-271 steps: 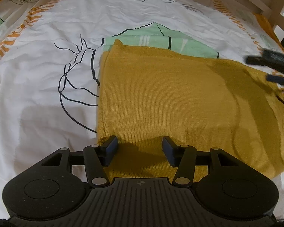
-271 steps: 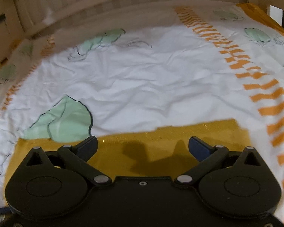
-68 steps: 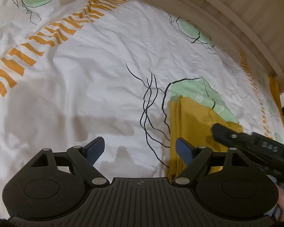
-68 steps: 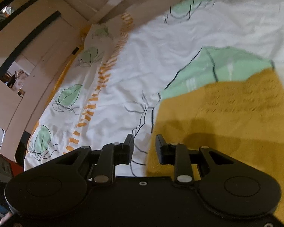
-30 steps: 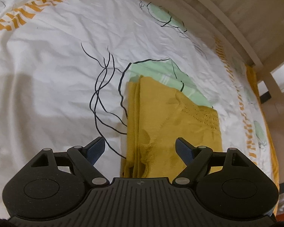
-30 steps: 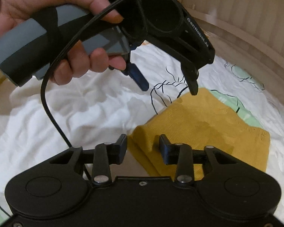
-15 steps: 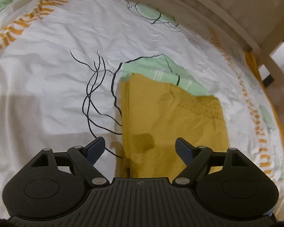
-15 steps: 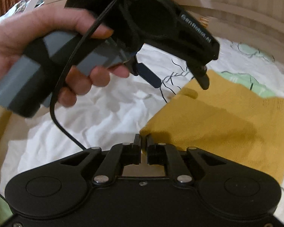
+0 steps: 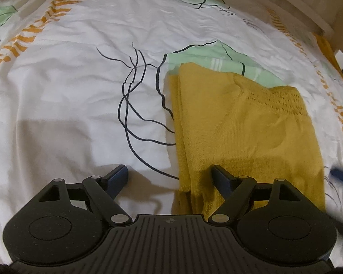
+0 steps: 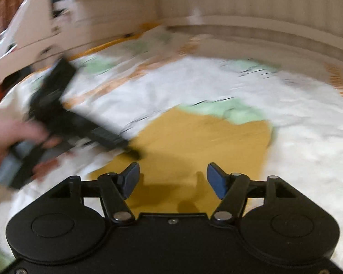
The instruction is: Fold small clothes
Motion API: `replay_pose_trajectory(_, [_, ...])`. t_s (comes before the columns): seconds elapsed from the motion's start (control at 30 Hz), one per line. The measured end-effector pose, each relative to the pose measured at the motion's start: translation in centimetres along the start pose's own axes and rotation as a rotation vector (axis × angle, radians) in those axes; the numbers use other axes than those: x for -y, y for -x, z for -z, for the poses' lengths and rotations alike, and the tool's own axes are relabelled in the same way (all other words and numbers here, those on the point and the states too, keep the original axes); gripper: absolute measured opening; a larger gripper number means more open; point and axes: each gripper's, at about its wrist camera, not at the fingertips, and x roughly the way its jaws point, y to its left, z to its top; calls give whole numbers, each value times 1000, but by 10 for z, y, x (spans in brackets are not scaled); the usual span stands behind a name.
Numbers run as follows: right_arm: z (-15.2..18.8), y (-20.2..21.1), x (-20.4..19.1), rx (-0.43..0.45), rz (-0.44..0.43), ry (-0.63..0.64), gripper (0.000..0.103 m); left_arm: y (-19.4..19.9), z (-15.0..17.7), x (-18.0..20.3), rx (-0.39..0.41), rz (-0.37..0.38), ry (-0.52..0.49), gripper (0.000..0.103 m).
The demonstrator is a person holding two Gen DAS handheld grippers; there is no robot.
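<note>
A mustard yellow knit garment (image 9: 244,132) lies folded into a narrow stack on the bed sheet (image 9: 68,86). My left gripper (image 9: 171,180) is open and empty, low at the garment's near left corner, with its right finger over the cloth. My right gripper (image 10: 173,178) is open and empty just above the same garment (image 10: 201,141), which is blurred in the right wrist view. The left gripper and the hand holding it (image 10: 57,118) show blurred at the left of the right wrist view.
The sheet is white with green leaf prints and orange striped bands (image 9: 27,34). A wooden bed rail (image 9: 285,2) runs along the far side, with a post (image 9: 340,29) at the right. A pale wall and furniture (image 10: 91,18) stand beyond the bed.
My right gripper was pinched shut at the garment's corner half a second ago and is now open and moving fast. My left gripper has come down closer to the garment's near edge.
</note>
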Motion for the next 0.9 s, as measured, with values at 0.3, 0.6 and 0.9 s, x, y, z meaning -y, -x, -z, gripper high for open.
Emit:
replay_pose_trajectory(0.3, [-25, -73, 52, -46, 47, -81, 77, -1, 1, 0, -6, 3, 8, 81])
replay_pose_trajectory(0.6, [-28, -108, 72, -103, 92, -134, 77, -2, 1, -1, -14, 9, 20, 81])
replay_pose_trajectory(0.9, [-32, -74, 74, -47, 171, -195, 97, -2, 1, 0, -14, -1, 21, 81])
